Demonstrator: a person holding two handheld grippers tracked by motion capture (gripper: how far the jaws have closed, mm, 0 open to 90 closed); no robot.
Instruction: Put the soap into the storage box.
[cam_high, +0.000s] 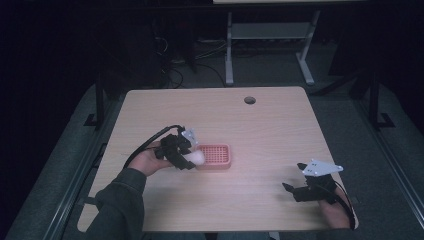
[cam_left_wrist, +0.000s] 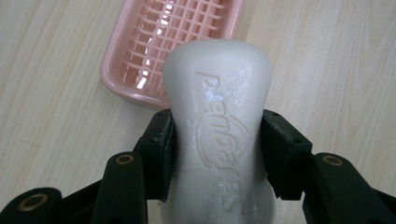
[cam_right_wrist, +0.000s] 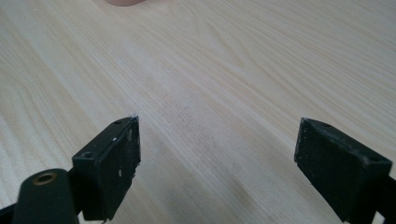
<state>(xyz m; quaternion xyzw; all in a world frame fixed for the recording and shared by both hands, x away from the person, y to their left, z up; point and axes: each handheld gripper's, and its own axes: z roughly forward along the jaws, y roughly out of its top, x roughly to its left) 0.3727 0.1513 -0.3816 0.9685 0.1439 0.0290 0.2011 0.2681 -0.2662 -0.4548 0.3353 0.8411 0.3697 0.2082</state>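
- At the desk's (cam_high: 260, 130) left-centre — left gripper (cam_high: 186, 156), jaws clamped on a white soap bar (cam_left_wrist: 217, 116), held just over the near edge of the pink soap dish (cam_left_wrist: 140, 70).
- Right gripper (cam_right_wrist: 217, 154) — jaws wide apart, holding nothing, well apart from the dish.

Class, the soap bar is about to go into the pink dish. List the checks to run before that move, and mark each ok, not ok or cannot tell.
1. Left gripper shut on the soap, pads on both sides: ok.
2. Dish holds nothing on its grid: ok.
3. Dish sits flat on the table: ok.
4. Soap is over the dish: not ok, it is at the near rim.
5. Right gripper is open and well away from the dish: ok.
6. Soap slipping in the jaws: cannot tell.
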